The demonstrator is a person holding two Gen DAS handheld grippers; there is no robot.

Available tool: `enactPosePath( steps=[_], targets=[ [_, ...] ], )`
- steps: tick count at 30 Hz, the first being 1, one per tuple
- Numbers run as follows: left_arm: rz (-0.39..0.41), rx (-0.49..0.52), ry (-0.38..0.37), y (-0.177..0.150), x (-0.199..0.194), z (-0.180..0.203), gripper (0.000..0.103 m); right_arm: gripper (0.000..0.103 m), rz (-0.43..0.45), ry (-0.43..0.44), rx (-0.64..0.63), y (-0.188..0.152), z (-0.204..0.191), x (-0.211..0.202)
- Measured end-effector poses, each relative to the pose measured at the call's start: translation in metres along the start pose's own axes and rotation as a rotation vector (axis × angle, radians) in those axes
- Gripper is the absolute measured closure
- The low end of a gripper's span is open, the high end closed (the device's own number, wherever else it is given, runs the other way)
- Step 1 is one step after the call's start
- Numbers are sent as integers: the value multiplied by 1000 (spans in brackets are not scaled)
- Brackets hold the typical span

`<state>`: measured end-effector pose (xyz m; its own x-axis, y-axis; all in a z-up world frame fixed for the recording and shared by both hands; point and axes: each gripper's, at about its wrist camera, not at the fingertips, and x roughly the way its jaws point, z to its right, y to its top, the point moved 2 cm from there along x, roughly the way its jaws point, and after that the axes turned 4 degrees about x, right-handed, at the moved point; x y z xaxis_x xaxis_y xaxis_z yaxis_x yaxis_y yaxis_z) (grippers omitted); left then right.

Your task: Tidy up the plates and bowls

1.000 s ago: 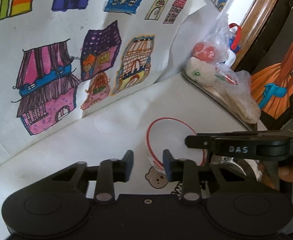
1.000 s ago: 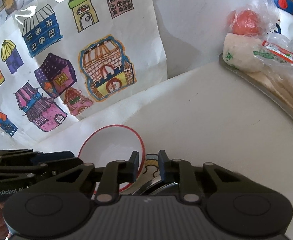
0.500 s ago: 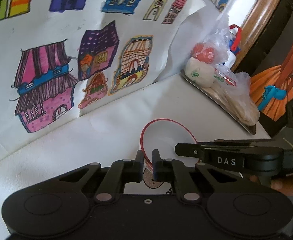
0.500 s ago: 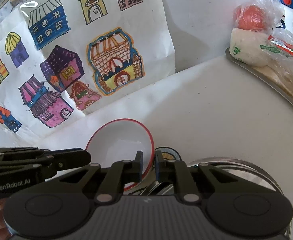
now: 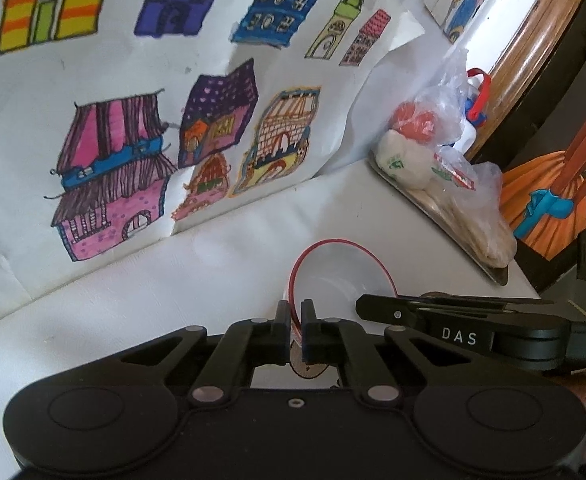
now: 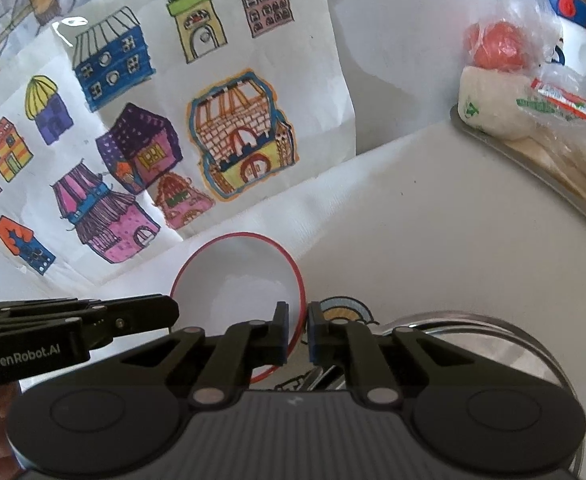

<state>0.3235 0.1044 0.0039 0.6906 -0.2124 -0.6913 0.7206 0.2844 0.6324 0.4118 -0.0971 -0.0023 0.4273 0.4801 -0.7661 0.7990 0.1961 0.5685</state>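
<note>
A white bowl with a red rim (image 5: 339, 270) is held between both grippers over the white table. My left gripper (image 5: 296, 330) is shut on the bowl's left rim. My right gripper (image 6: 297, 334) is shut on the bowl's (image 6: 237, 276) right rim; the red edge passes between its blue pads. The right gripper shows from the side in the left wrist view (image 5: 453, 320), and the left gripper shows in the right wrist view (image 6: 77, 320). A steel plate (image 6: 493, 328) lies just below and right of the bowl, partly hidden by the right gripper.
A metal tray (image 6: 533, 160) at the back right holds plastic bags of food (image 6: 497, 76). A sheet with drawn coloured houses (image 6: 133, 120) covers the wall behind. A wooden frame (image 5: 533, 40) stands at the far right.
Both grippers have closed on the bowl's rim from opposite sides. The bowl now sits higher against the background, with more of the steel plate showing below.
</note>
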Motion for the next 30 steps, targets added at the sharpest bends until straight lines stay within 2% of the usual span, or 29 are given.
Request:
enactPosePath(
  steps=[8,16,30],
  targets=[
    [24,10,-12,2,-15,6,100,93,36,1,-1,0,-6,-21],
    [51,44,-45,-3,-41,23,100,93,80,-4,18,-11,-12,-61],
    [75,135,-138,-33,-108,70,100,90,128,-68,37,-59,-29,-157]
  ],
)
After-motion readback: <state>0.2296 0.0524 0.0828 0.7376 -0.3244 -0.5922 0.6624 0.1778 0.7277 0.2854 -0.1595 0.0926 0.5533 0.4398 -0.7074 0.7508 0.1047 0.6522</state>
